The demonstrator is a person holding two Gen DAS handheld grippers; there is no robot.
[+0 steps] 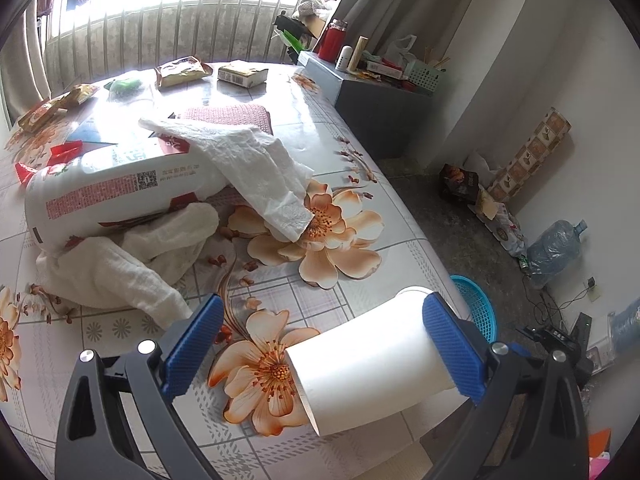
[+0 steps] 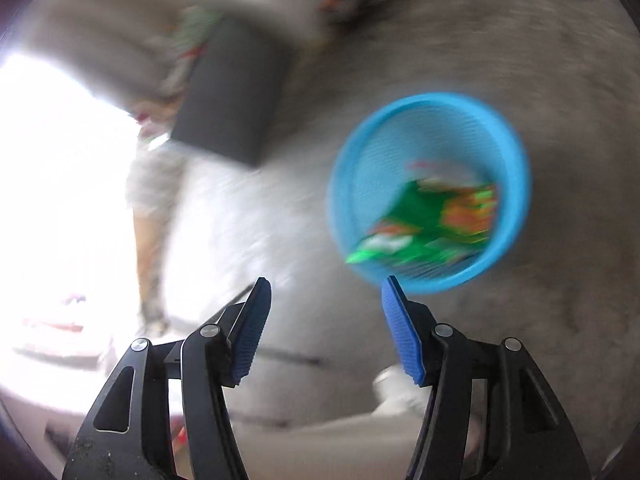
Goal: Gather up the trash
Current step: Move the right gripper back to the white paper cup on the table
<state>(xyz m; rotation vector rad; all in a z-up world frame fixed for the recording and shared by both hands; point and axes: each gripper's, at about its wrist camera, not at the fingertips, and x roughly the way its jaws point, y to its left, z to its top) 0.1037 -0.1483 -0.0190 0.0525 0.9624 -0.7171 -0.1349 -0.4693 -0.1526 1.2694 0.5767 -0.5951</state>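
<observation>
Left wrist view:
Left claw (image 1: pixel 320 344): spread wide over the floral-print tiled surface (image 1: pixel 360 184); nothing pinched between the blue ribbed pads (image 1: pixel 452 344).
White paper cup (image 1: pixel 368 360): lying on its side at the near edge of the surface, open mouth toward the camera, just inside the right pad; touching that pad or only beside it, cannot tell.
Crumpled white tissue (image 1: pixel 256 168): draped over the big white printed plastic pack (image 1: pixel 116 188), well ahead of the claw.
White rumpled cloth (image 1: pixel 132 268): under and in front of the pack, close to the left pad.
Snack wrappers (image 1: pixel 182 71): several at the far side of the surface, still to be collected.
Blue mesh basket (image 1: pixel 478 308): on the floor beyond the edge of the surface, partly hidden by the right finger.

Right wrist view:
Right claw (image 2: pixel 326 308): parted midway and empty; heavy motion blur throughout.
Basket: ahead and to the right on the grey floor (image 2: pixel 560 320), rim just past the right fingertip.
Green and orange wrapper (image 2: pixel 432 220): lying inside the basket, apparently just dropped.

Step in hand, judged:
Cup pickup: centre both pads across the cup's wall before closing, squeeze gently to avoid crushing or rolling it off the edge.
Drop: carry over the basket's mouth before letting go.
</observation>
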